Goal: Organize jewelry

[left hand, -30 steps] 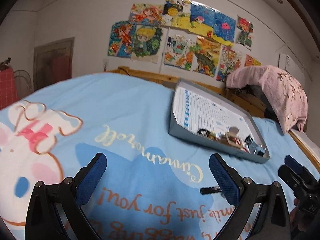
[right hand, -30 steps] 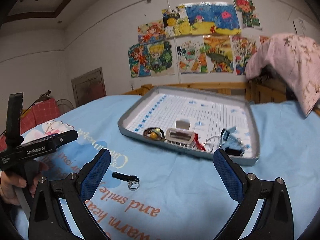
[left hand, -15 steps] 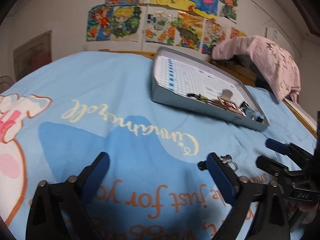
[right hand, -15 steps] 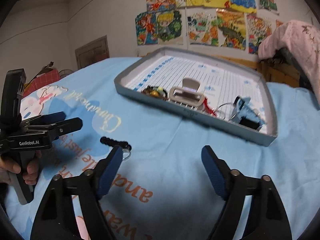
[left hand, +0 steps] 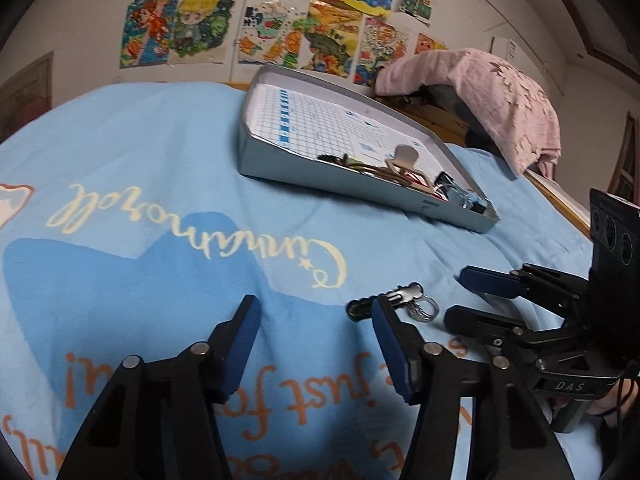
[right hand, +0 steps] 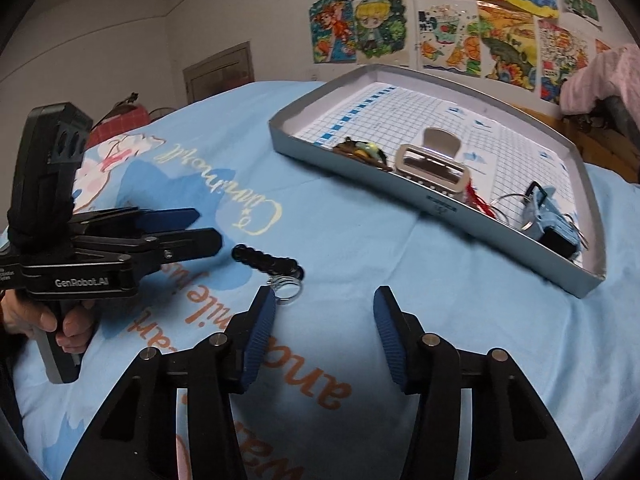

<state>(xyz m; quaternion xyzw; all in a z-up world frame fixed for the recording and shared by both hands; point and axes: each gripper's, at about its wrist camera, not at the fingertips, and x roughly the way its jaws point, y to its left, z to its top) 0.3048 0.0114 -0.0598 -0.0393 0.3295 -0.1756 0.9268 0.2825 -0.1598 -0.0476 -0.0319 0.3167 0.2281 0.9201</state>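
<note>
Moved closer to the black beaded keychain (left hand: 390, 302) than half a second ago: left gripper (left hand: 314, 326) and right gripper (right hand: 324, 320), both lowered toward the blue bedspread (left hand: 160, 168). Jaws narrower than one second ago on each unit, though still parted with nothing between the pads.

Keychain position: flat on the bedspread, well short of the grey tray (left hand: 360, 194), on the near side of its front wall. Unchanged in place across the frames. Long axis: roughly parallel to the tray's front wall. Black beaded end pointing toward the left gripper; silver clasp and ring (right hand: 286, 290) at the opposite end, toward the right gripper.

Left wrist view: right-hand blue pad (left hand: 390, 344) overlapping the beaded section, contact not determinable. Ring visible just beyond that pad, between it and the right gripper (left hand: 480, 300).

Right wrist view: left-hand blue pad (right hand: 260, 332) immediately beside the ring, apparently at its edge; contact not determinable. Keychain outside the jaw gap, off to the side nearer the left gripper (right hand: 192, 228). Left gripper tips just short of the beaded end.

Tray contents, all against the front wall: beige hair claw clip (right hand: 434, 168), dark piece with a yellow-green bead (right hand: 362, 150), red item (right hand: 474, 198), wire rings with a pale blue object (right hand: 544, 216).

Beyond the tray: pink cloth (left hand: 488, 96) over furniture, drawings (left hand: 280, 20) on the wall.
</note>
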